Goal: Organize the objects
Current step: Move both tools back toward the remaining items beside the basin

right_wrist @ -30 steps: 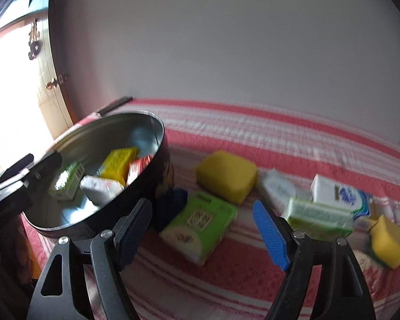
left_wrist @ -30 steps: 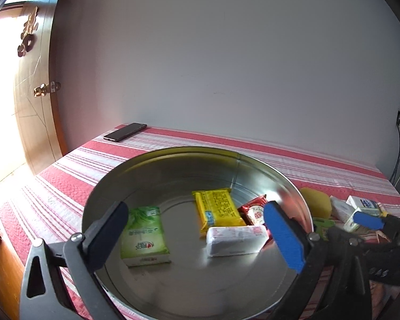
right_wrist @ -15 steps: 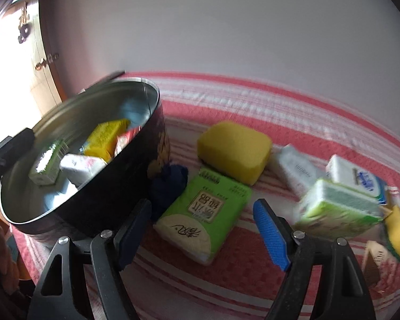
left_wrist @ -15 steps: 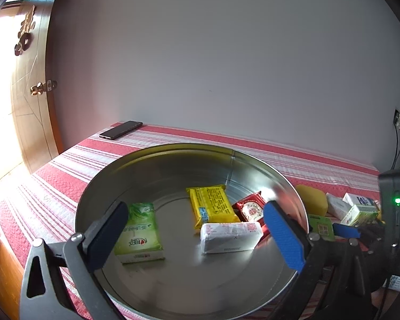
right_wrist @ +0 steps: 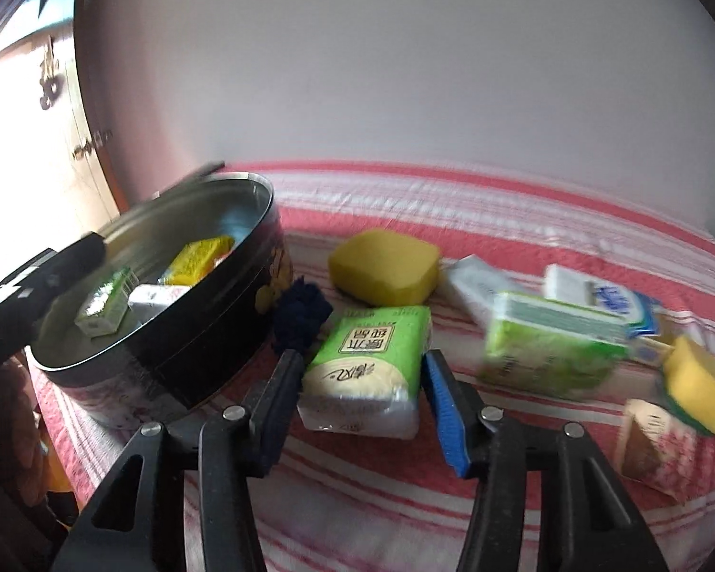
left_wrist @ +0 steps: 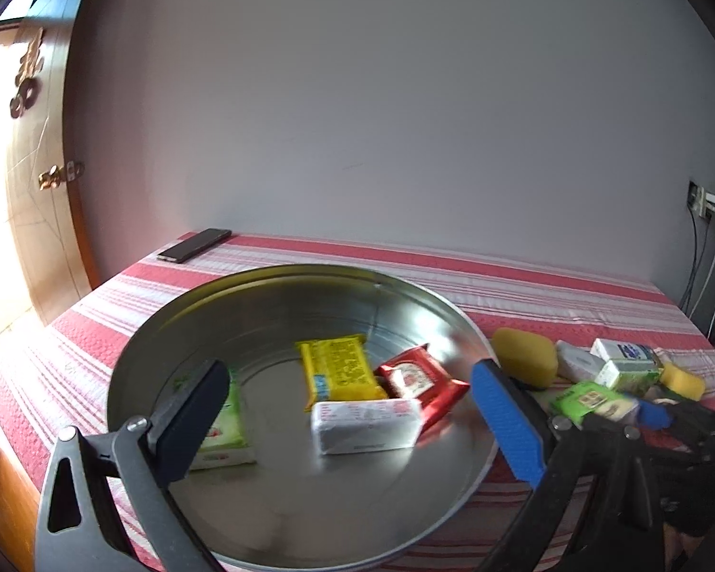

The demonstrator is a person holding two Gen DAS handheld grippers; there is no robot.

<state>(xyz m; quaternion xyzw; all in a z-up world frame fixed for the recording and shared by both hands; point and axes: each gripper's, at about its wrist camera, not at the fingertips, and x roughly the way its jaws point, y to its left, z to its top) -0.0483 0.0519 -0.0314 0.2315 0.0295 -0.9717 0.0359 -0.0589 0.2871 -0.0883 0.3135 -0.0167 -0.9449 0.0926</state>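
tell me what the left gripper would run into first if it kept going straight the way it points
Most likely the inside of the round metal tin: the left gripper hangs open above it, aimed down at the white packet lying on the tin's floor, in front of the yellow packet. Depth is hard to judge in this view.

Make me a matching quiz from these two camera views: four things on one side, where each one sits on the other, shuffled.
Things:
1. yellow packet
2. phone
3. green tissue pack
4. large yellow sponge

Places:
A. between the closing fingers of the right tool
B. inside the round tin
C. on the striped cloth, behind the green tissue pack
D. far corner, by the wall

Pairs: 1-B, 2-D, 3-A, 4-C
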